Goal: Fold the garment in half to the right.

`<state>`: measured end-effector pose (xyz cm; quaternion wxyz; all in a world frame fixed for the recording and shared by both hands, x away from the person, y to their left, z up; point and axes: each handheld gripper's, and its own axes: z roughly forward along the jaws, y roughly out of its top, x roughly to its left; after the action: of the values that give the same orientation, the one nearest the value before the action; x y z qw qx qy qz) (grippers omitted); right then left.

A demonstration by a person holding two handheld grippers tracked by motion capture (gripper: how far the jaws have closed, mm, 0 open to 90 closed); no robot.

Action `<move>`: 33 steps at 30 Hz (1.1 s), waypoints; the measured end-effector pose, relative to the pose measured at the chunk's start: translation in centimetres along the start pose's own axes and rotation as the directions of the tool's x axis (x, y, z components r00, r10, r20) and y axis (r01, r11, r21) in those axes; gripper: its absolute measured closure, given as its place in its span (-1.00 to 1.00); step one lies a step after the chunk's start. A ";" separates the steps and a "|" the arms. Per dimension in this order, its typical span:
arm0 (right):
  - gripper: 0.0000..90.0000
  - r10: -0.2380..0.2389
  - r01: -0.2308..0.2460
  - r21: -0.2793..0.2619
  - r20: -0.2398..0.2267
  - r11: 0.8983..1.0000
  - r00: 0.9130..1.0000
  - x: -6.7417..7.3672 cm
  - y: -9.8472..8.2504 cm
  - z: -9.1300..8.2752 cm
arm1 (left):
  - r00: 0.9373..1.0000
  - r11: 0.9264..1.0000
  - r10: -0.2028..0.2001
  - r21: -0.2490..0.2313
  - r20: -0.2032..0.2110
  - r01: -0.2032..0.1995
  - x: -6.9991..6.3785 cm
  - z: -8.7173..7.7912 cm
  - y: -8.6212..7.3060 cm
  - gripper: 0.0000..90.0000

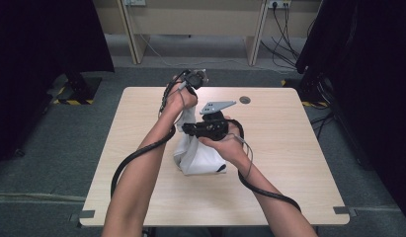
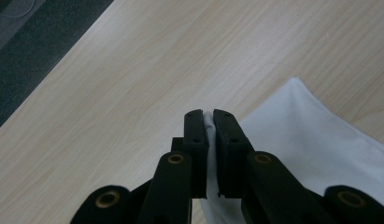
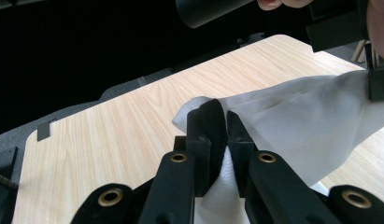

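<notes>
Both grippers clamp a white cloth [image 1: 198,157] above the table [image 1: 289,148]: left gripper [image 2: 209,116] far, right gripper [image 3: 213,114] near.

A fixed high camera looks forward and down over the wooden table [image 1: 141,197]. Two gripper-mounted cameras peer along their own black jaws, close above that table [image 2: 110,93], one downward, one level [image 3: 110,135]. All three share the white cloth [image 1: 198,158] on it.

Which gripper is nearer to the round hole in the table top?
Right. The right gripper, shut on the white cloth, is just before the round hole; the left gripper, also gripping the cloth, is farther left.
</notes>
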<state>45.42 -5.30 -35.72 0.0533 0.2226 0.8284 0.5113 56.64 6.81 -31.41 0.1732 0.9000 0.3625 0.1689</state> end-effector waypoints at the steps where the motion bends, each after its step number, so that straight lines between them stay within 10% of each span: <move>1: 0.88 0.003 -0.003 0.001 0.000 1.000 1.000 -0.1 -0.1 0.0 | 1.000 1.000 0.002 0.000 0.002 -0.002 -0.1 0.1 0.1 0.86; 33: 0.88 0.034 -0.034 0.008 0.018 0.999 0.999 -1.2 -1.9 -1.0 | 1.000 1.000 0.001 -0.005 0.014 -0.001 -1.4 1.6 1.1 0.85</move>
<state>45.58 -7.40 -37.05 0.0513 0.2415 0.8260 0.5067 57.03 4.82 -32.60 0.1778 0.9010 0.3603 0.1638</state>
